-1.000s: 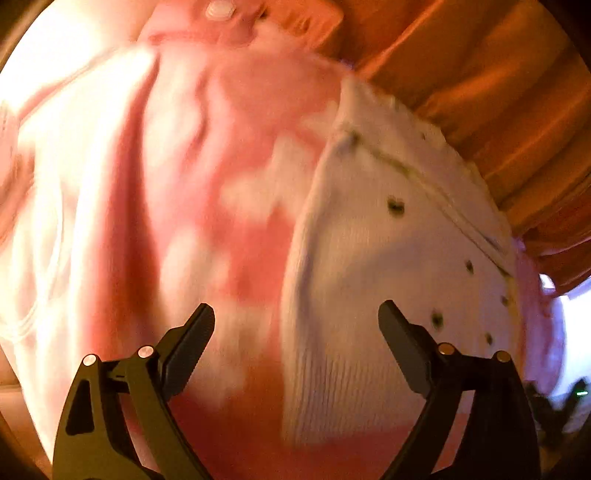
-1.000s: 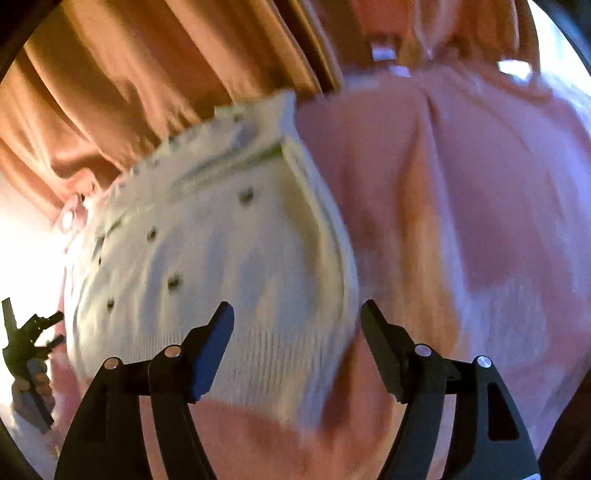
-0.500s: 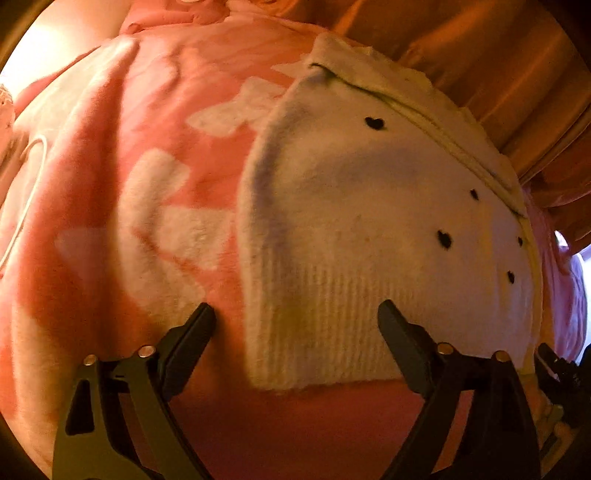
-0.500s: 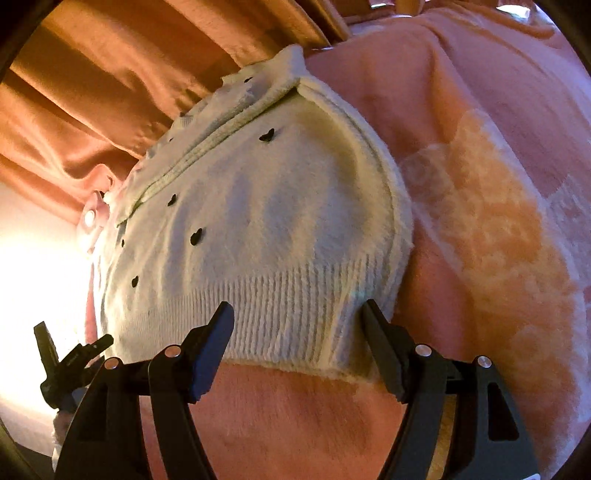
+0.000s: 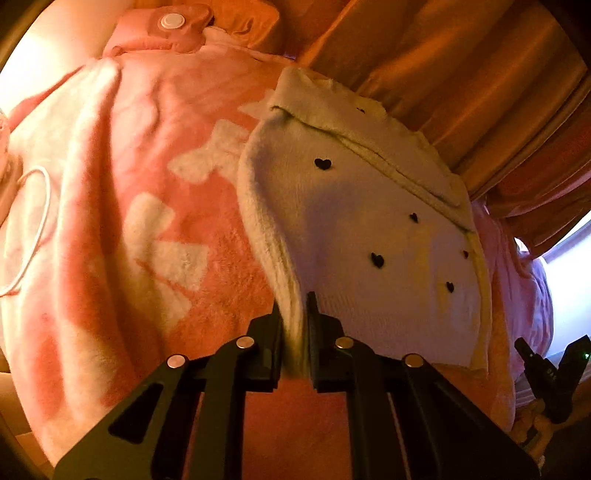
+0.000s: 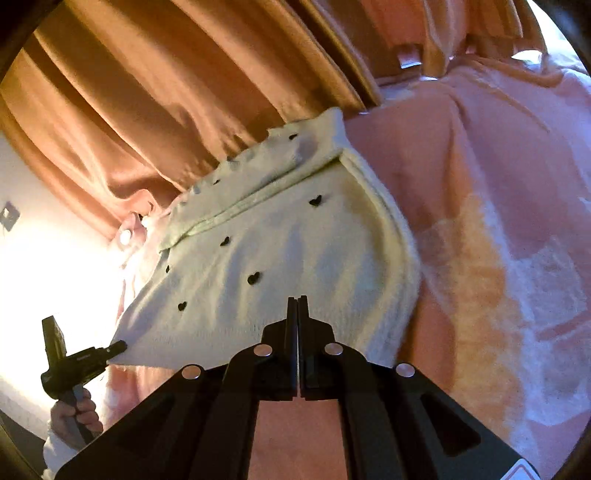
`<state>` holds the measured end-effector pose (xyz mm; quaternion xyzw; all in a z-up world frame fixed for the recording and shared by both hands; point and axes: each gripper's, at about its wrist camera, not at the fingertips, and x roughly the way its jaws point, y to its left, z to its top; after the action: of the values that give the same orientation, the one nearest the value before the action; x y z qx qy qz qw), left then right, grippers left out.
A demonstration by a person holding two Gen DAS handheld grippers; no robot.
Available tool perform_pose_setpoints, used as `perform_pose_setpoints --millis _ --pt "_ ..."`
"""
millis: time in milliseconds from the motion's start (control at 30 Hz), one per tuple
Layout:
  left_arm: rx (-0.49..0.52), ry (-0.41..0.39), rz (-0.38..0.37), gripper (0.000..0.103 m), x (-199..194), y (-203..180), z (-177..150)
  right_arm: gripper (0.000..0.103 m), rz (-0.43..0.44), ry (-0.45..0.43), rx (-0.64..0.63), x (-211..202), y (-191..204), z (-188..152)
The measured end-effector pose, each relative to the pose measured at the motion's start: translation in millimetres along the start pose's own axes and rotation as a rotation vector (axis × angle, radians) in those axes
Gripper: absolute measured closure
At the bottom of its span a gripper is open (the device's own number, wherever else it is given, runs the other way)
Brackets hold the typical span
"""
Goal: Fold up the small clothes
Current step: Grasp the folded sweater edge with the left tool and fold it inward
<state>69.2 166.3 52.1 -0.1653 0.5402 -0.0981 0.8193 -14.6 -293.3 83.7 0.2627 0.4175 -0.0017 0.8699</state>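
Note:
A cream knit sweater [image 5: 351, 229] [image 6: 277, 258] with small black hearts lies flat on a pink and white blanket [image 5: 147, 221] [image 6: 498, 221], its top part folded down. My left gripper [image 5: 293, 314] is closing its jaws on the sweater's thick left edge near the ribbed hem, with the pads pressing the fabric. The right wrist view shows that same gripper [image 6: 120, 347] at the hem's left corner. My right gripper [image 6: 297, 301] is closing too, its jaws together over the ribbed hem with no fabric showing between them. It appears in the left wrist view [image 5: 543, 365] just past the hem's right corner.
Orange curtains [image 5: 443, 74] [image 6: 147, 92] hang close behind the sweater's far edge. A thin white cord loop [image 5: 40, 221] lies on the blanket at the left. A pink item with a white snap [image 5: 171, 20] sits at the back. A hand [image 6: 77, 410] holds the left gripper's handle.
Both grippers went from wide open to closed. The left one now pinches the sweater's left edge. Both have drawn back and up a little, so more of the sweater shows.

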Motion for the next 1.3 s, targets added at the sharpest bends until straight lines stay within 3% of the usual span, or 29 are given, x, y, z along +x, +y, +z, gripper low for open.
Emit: perform_pose_setpoints --millis 33,100,167,200,267,333,367,467,533,600,633,667,700,800,967,1100,1233,1267,1300 --pt "-0.006 0.012 0.010 0.093 4.7 2.1 -1.5 0.102 -0.019 0.028 0.011 1.1 -4.2 -1.8" --pt "-0.034 0.032 0.019 0.093 14.2 7.8 -5.1 0.088 -0.077 0.061 0.036 6.2 -12.3 -6.8" --pt "-0.052 0.050 0.033 0.093 25.4 11.9 -7.2 0.062 -0.110 0.104 0.071 14.6 -21.1 -13.7" --pt "-0.058 0.059 0.049 0.092 30.5 13.6 -9.1 0.054 -0.122 0.123 0.084 19.2 -24.5 -16.5" --pt "-0.082 0.073 0.073 0.088 38.6 18.3 -11.6 0.048 -0.169 0.146 0.075 28.9 -25.6 -22.3" --pt "-0.132 0.054 0.070 0.063 42.5 26.5 -12.9 0.040 -0.221 0.157 0.034 37.0 -21.4 -24.3" --pt "-0.147 0.033 0.060 0.057 40.9 28.0 -12.0 0.034 -0.236 0.168 0.016 43.4 -18.4 -24.8" --pt "-0.166 0.008 0.044 0.037 44.6 24.8 -5.4 0.033 -0.200 0.193 0.006 64.1 -12.7 -22.8" --pt "-0.162 -0.005 0.056 0.030 49.3 21.0 0.0 0.035 -0.165 0.205 0.032 77.8 -12.0 -20.2" --pt "-0.146 -0.011 0.078 0.033 54.3 14.6 5.9 0.072 -0.141 0.164 0.030 84.1 -7.1 -13.3" --pt "-0.128 -0.009 0.083 0.054 53.8 11.9 8.9 0.090 -0.113 0.174 0.041 87.4 -6.5 -10.0" --pt "-0.110 -0.003 0.068 0.069 53.2 10.9 10.0 0.091 -0.050 0.158 0.087 84.7 -7.7 -5.6" --pt "-0.098 0.019 0.033 0.096 51.6 11.8 11.8 0.091 -0.027 0.136 0.091 79.6 -5.7 -3.0" --pt "-0.124 -0.003 -0.034 0.096 27.8 22.0 11.1 0.092 0.003 0.047 0.018 46.6 9.9 2.4" --pt "-0.077 -0.032 -0.103 0.096 -22.3 18.6 -1.7 0.095 0.039 -0.001 -0.018 -9.3 21.3 -4.5" --pt "-0.029 -0.009 -0.115 0.103 -49.3 11.7 -27.4 0.096 0.037 0.033 -0.004 -34.1 11.0 -28.1" --pt "-0.013 0.036 -0.086 0.103 -44.7 14.4 -42.9 0.101 -0.038 0.102 -0.048 -32.3 4.4 -56.1" --pt "-0.030 0.046 -0.069 0.103 -37.8 18.4 -43.4 0.101 -0.059 0.114 -0.055 -28.4 2.0 -59.0" --pt "-0.063 0.053 -0.057 0.096 -30.2 23.2 -42.0 0.101 -0.064 0.127 -0.050 -22.1 -0.2 -59.0"
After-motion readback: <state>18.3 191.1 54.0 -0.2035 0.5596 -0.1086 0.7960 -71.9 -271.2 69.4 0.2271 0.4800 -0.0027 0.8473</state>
